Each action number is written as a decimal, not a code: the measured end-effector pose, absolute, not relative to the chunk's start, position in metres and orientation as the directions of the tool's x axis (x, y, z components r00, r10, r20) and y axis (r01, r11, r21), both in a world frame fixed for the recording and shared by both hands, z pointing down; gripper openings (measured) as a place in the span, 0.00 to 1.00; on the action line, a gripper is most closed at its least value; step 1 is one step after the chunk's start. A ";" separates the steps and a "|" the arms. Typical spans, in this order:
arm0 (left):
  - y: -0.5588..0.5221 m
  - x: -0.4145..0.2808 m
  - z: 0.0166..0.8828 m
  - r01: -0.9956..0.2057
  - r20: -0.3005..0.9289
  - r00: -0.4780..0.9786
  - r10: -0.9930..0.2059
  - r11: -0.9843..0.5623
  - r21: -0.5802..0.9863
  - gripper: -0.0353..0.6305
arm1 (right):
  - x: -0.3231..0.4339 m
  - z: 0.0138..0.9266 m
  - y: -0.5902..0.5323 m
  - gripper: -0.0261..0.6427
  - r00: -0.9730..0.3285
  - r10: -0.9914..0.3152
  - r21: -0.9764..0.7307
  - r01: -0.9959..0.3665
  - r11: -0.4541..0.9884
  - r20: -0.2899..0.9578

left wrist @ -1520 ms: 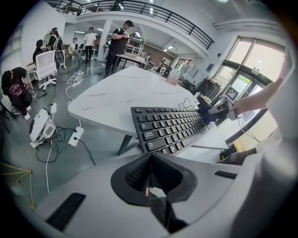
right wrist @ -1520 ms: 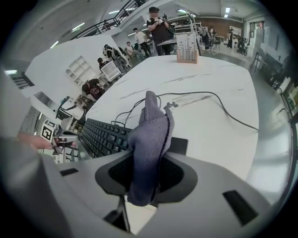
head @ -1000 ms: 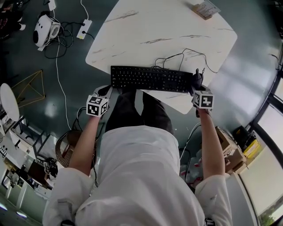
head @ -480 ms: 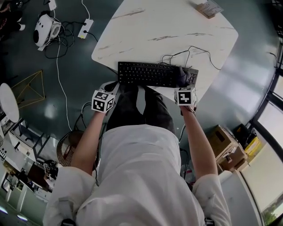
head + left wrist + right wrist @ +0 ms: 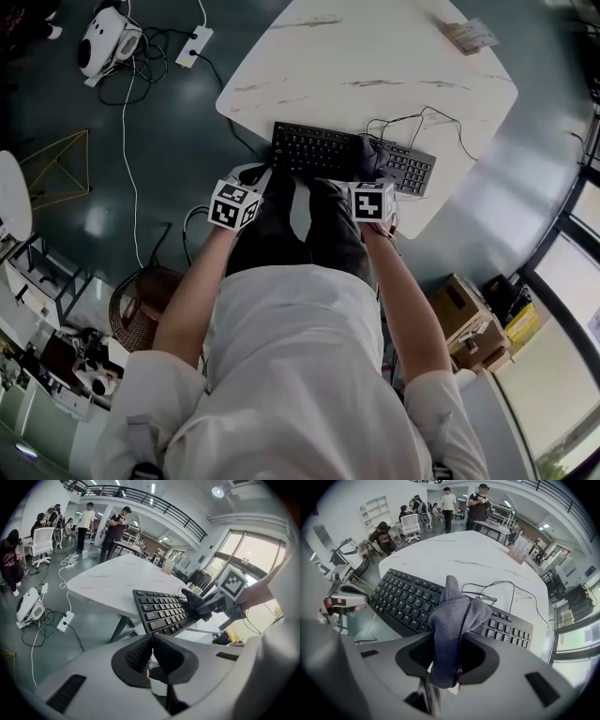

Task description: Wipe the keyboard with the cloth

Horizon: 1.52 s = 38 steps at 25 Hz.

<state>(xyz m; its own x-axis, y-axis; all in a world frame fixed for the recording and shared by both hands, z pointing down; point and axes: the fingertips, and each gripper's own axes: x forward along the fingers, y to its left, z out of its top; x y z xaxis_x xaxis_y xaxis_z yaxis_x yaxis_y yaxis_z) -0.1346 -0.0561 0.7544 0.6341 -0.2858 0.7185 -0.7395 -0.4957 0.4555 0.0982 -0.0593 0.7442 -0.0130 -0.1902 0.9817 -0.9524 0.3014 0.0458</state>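
Head view: black keyboard (image 5: 314,150) lies along the near edge of the white marbled table (image 5: 375,47), just above frame centre, its right end tilted lower in the frame. Its cable (image 5: 422,117) loops on the tabletop behind it.

Right gripper (image 5: 371,180) comes in from below, right of centre. In the right gripper view the jaws are clamped on a grey cloth (image 5: 452,620). The cloth bunches up between them and blocks most of the middle of that frame. Its free end sits over the keys, right of the keyboard's middle, between the main key block and the right-hand keys. From the left gripper view the cloth looks to be down on the keys.

Left gripper (image 5: 151,653): jaws pressed together, nothing between them. It hangs off the table edge, near the keyboard's left corner but apart from it, left of centre in the head view.

A small flat box (image 5: 472,36) sits at the table's far edge, upper right, well apart from the keyboard.
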 end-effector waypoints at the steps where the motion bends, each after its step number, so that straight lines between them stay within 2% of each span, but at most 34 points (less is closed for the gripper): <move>1: -0.056 -0.135 0.754 -0.739 0.716 0.636 -0.287 -0.493 0.459 0.08 | 0.090 0.744 -0.060 0.25 -0.019 -0.187 0.040 -0.951 0.307 0.982; 7: -0.056 -0.134 0.754 -0.729 0.702 0.651 -0.289 -0.496 0.472 0.08 | 0.036 0.740 -0.071 0.25 -0.082 -0.200 -0.007 -0.936 0.353 0.976; 18: -0.057 -0.135 0.754 -0.714 0.689 0.669 -0.280 -0.500 0.490 0.08 | -0.079 0.741 -0.075 0.25 -0.212 -0.174 -0.093 -0.849 0.520 0.962; 25: -0.058 -0.140 0.753 -0.709 0.686 0.672 -0.279 -0.508 0.488 0.08 | -0.122 0.743 -0.072 0.25 -0.269 -0.149 -0.123 -0.775 0.620 0.951; 33: -0.056 -0.185 0.750 -0.747 0.708 0.636 -0.307 -0.476 0.464 0.08 | -0.146 0.742 -0.037 0.25 -0.370 0.007 -0.274 -0.676 0.684 0.929; 38: -0.052 -0.203 0.744 -0.761 0.720 0.619 -0.314 -0.467 0.451 0.08 | -0.143 0.741 -0.016 0.25 -0.404 0.065 -0.341 -0.664 0.665 0.913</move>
<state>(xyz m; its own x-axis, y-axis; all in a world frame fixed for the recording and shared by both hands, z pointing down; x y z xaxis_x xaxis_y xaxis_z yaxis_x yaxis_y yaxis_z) -0.2032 -0.0519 0.7437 0.6193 -0.3138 0.7197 -0.7606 -0.4671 0.4508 -0.1428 -0.0162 0.7406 -0.4036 0.0652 0.9126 -0.6641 0.6652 -0.3412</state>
